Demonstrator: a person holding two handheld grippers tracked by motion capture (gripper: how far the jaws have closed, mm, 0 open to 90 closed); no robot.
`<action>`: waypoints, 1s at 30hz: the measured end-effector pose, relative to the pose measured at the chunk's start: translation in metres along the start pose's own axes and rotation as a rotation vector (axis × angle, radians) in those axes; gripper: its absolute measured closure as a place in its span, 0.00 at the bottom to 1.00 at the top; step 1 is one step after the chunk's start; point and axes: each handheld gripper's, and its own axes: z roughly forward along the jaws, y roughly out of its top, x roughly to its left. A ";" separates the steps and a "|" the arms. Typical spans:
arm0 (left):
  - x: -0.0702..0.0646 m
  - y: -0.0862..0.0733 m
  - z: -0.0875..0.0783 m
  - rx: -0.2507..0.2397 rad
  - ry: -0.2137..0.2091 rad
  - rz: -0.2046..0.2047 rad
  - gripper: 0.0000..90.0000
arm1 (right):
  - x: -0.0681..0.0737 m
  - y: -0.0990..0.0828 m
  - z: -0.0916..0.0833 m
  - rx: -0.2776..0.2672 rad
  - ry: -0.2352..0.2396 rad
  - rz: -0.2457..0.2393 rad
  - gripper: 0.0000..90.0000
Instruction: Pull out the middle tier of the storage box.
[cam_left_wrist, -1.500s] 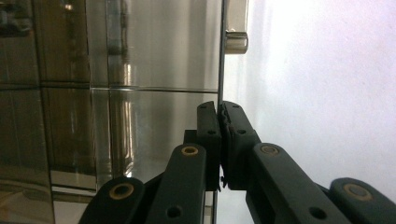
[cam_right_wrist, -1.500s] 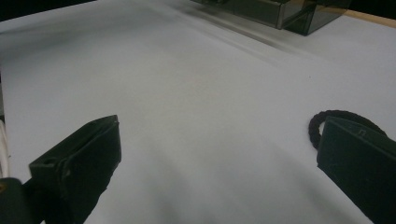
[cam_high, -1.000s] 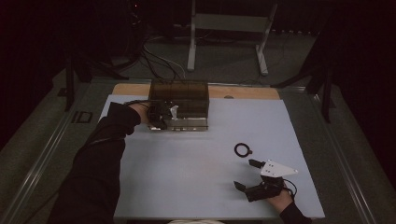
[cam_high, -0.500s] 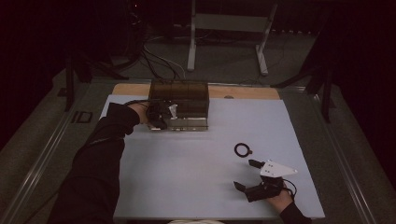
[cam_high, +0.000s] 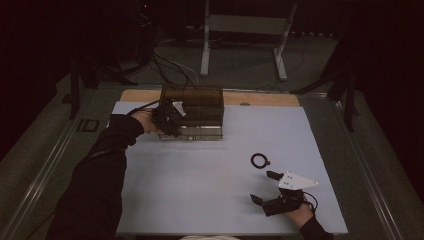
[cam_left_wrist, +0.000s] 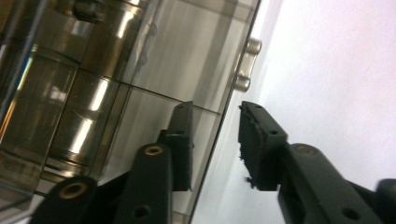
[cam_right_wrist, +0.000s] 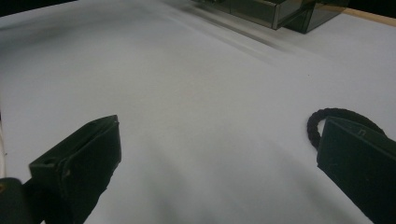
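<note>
Left gripper view looks straight along the smoky clear drawer box (cam_left_wrist: 116, 88), whose front panel carries a small metal handle (cam_left_wrist: 248, 65). The front panel's edge (cam_left_wrist: 219, 140) runs between the two black jaws of the left gripper (cam_left_wrist: 215, 140), which have just been opening; a gap shows on each side of the panel, so nothing is clamped. High view places that box (cam_high: 197, 107) at the far edge of the pale blue mat (cam_high: 200, 200), with the left gripper (cam_high: 167, 120) against its left front corner.

Nearer the person than the box and off to its right, a black hair tie (cam_high: 260, 160) lies flat on the mat. Nearer again than the box, the right gripper (cam_high: 263, 187) rests with its jaws spread wide and empty. In the right gripper view one pad (cam_right_wrist: 359, 158) sits just in front of the tie (cam_right_wrist: 322, 119), without closing on it.

The main risk, as I judge it, is at the box: the jaws straddle the panel's thin edge rather than the handle, so a pull from here could slip off the smooth plastic, or drag the whole light box across the mat instead of sliding a drawer out. Closing the right jaws too high could also skate over the flat tie.
</note>
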 end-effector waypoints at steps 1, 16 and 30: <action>0.000 -0.001 -0.001 -0.016 0.003 -0.015 0.74 | 0.000 0.000 0.000 0.000 0.000 0.000 0.00; -0.011 -0.004 -0.014 -0.213 0.052 -0.226 0.42 | 0.000 0.000 0.000 0.002 -0.006 0.001 0.00; -0.034 -0.025 -0.011 -0.364 -0.041 -0.278 0.18 | 0.000 0.000 0.001 0.006 -0.006 -0.001 0.00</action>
